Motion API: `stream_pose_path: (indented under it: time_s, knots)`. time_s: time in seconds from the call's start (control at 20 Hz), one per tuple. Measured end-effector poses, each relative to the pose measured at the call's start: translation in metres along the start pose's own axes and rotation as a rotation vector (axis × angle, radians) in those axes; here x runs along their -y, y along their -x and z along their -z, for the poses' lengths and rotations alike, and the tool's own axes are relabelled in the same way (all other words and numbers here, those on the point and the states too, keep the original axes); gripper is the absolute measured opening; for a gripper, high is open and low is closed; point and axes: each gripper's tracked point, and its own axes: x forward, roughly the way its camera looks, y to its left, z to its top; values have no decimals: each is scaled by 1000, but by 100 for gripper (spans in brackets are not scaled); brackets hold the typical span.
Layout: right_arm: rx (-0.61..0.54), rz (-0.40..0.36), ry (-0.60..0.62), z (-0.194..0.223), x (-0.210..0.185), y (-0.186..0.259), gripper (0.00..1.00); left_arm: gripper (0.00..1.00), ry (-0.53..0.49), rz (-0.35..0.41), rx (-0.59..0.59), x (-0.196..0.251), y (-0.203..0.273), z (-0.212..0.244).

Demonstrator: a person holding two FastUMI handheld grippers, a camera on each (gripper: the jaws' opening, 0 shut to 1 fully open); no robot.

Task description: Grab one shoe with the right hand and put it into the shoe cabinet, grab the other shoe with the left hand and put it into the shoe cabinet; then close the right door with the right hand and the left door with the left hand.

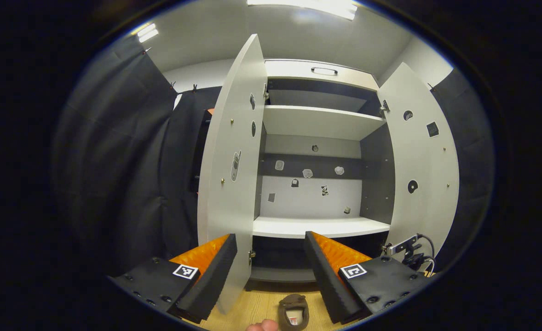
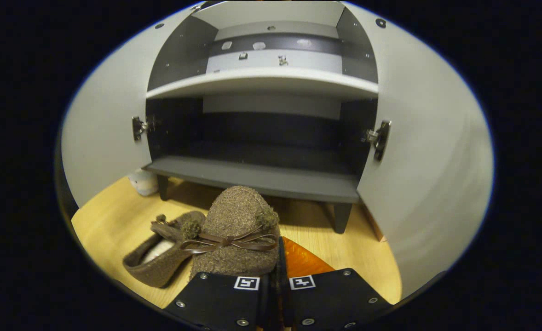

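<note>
A: From the left gripper view?
B: The left gripper (image 1: pixel 271 271) is spread wide, gripping nothing, facing the tall white two-door shoe cabinet (image 1: pixel 319 124); one fuzzy brown slipper (image 1: pixel 293 311) lies on the wooden floor (image 1: pixel 257 303) below.

A: And the right gripper view?
B: The right gripper (image 2: pixel 271 264) is clenched on the bow-tied brown slipper (image 2: pixel 236 230), held before the dark bottom shelf (image 2: pixel 262 177). The other slipper (image 2: pixel 160 257) lies just left.

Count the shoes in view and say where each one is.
2. One shoe is held up in the right gripper, toe toward the cabinet. The other shoe lies on the floor to its left.
</note>
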Motion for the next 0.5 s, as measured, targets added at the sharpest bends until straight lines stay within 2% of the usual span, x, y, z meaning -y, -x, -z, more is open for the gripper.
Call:
stream_pose_path:
  time_s: [0.15, 0.3, 0.4, 0.5]
  knots:
    - [134, -22, -9, -64, -10, 36, 9, 96, 8, 22, 1, 6, -3, 2]
    - [214, 13, -43, -132, -2, 70, 9, 94, 17, 45, -3, 14, -3, 5]
    - [264, 20, -71, -181, 0, 74, 9, 99, 13, 53, 1, 16, -3, 5]
    - [298, 47, -73, -225, 9, 64, 9, 96, 1, 52, 10, 16, 1, 4]
